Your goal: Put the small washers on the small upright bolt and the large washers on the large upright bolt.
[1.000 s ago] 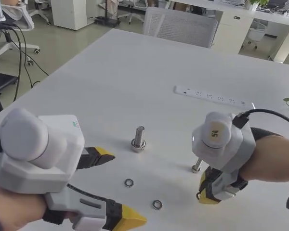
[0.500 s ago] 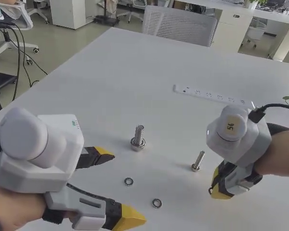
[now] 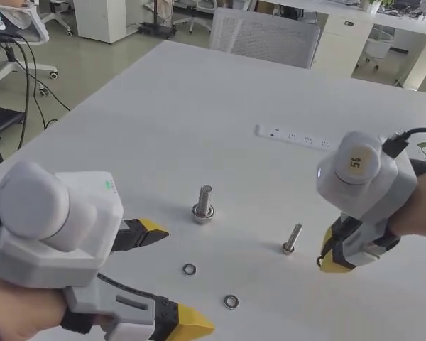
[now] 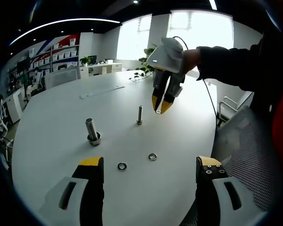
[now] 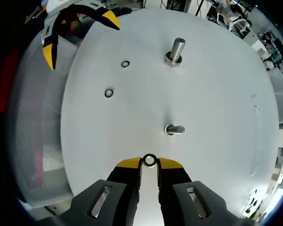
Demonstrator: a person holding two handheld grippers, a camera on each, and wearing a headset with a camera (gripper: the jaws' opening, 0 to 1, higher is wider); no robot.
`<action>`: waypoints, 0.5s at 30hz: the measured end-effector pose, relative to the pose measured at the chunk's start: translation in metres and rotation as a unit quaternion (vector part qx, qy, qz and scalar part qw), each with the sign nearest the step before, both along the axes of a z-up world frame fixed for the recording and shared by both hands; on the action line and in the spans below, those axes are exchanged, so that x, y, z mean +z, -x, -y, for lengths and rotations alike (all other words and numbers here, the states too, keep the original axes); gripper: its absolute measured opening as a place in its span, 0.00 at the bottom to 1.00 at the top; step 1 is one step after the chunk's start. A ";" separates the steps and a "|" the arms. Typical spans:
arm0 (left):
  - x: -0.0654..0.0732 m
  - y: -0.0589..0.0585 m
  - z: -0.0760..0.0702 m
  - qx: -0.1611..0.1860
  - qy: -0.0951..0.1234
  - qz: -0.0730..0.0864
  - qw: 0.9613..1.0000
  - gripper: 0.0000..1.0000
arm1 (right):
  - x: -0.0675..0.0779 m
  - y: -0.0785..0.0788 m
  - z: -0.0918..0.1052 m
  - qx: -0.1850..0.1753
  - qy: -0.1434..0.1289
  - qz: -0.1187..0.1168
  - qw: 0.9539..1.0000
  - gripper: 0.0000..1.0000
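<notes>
White worktop [image 3: 199,106] carries the small upright bolt [image 3: 292,239]. Just right of that bolt, the right gripper [image 3: 334,264] pinches a washer [image 5: 150,160]. Left of the bolt stand the large upright bolt [image 3: 204,203], two loose washers [image 3: 189,269] and the wide-open left gripper [image 3: 177,278].

The right hand-held gripper [image 5: 150,163] pinches a small washer [image 5: 150,155] just short of the small bolt [image 5: 174,129].

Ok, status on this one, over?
Right gripper shut on washer, near small bolt. Left gripper open. Two loose washers on table. Nothing blocking bolt.
</notes>
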State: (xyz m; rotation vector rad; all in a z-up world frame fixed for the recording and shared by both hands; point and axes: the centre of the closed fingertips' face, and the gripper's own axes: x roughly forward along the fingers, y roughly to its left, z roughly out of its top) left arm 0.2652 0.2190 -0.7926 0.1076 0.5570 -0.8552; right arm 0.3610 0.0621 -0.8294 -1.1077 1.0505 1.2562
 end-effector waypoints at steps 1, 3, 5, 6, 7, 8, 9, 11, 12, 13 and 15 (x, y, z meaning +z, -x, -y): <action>0.000 0.000 0.000 0.001 0.000 0.000 1.000 0.80 | 0.002 -0.001 -0.001 0.000 0.000 0.001 1.000 0.14; 0.000 -0.001 -0.001 0.002 0.001 0.000 1.000 0.80 | 0.006 -0.002 -0.002 0.001 -0.002 0.004 1.000 0.14; 0.000 -0.001 -0.001 0.002 0.000 0.001 1.000 0.80 | 0.008 -0.003 -0.002 0.004 -0.001 0.007 1.000 0.14; 0.000 -0.002 0.000 0.002 0.000 0.000 1.000 0.80 | 0.010 -0.004 -0.003 0.006 0.000 0.009 1.000 0.14; 0.000 -0.002 0.000 0.002 0.001 0.001 1.000 0.80 | 0.012 -0.004 -0.004 0.007 -0.001 0.010 1.000 0.14; 0.000 -0.002 0.000 0.002 0.000 0.000 1.000 0.80 | 0.014 -0.005 -0.005 0.009 -0.001 0.012 1.000 0.14; 0.000 -0.002 0.000 0.002 0.000 0.001 1.000 0.80 | 0.016 -0.006 -0.006 0.010 -0.002 0.014 1.000 0.14; 0.000 -0.002 0.000 0.001 0.000 0.000 1.000 0.80 | 0.021 -0.010 -0.009 0.013 -0.005 0.019 1.000 0.14; -0.001 -0.002 0.001 0.001 0.000 0.000 1.000 0.80 | 0.023 -0.011 -0.010 0.014 -0.006 0.022 1.000 0.14; -0.001 -0.002 0.001 0.001 -0.001 0.000 1.000 0.80 | 0.026 -0.013 -0.012 0.015 -0.008 0.023 1.000 0.14; 0.000 -0.003 0.001 0.001 -0.001 0.000 1.000 0.80 | 0.031 -0.016 -0.016 0.018 -0.011 0.027 0.999 0.14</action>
